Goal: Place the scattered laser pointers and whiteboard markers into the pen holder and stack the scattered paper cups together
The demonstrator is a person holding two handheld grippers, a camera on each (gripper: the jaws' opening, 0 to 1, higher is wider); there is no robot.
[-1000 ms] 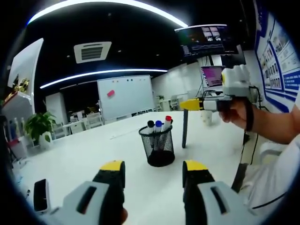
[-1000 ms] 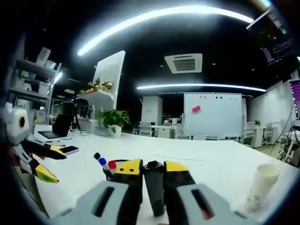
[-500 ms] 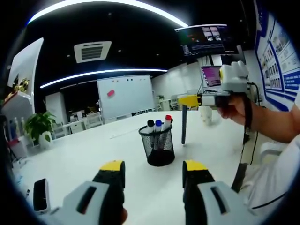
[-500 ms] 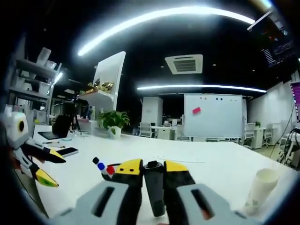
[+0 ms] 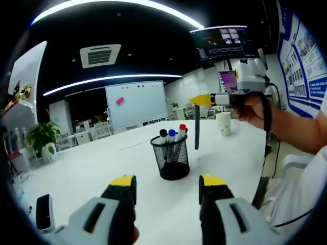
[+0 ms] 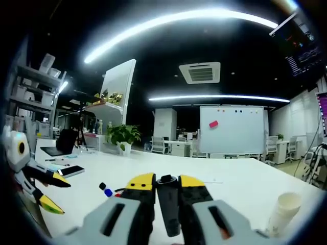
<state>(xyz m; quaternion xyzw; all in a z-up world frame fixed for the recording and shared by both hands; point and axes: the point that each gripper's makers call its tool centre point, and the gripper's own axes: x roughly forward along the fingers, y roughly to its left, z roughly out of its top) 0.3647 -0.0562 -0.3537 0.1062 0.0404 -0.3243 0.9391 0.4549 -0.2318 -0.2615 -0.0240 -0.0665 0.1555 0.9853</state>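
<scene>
Gripping one dark slender laser pointer (image 6: pixel 168 204), the right gripper (image 6: pixel 162 185) has its two yellow-tipped jaws closed on the pointer's upper end. In the left gripper view, that pointer (image 5: pixel 196 134) hangs upright just beside the black mesh pen holder (image 5: pixel 171 157), at its 3 o'clock side, above the white table (image 5: pixel 92 168). The holder contains three whiteboard markers (image 5: pixel 172 137): one black-capped, one blue-capped, one red-capped. The left gripper (image 5: pixel 166 185) is held at 6 o'clock in its own view, jaws apart, gripping nothing. One white paper cup stack (image 5: pixel 223 123) stands at 2 o'clock beyond the holder. One dark phone (image 5: pixel 44 213) lies at 8 o'clock.
</scene>
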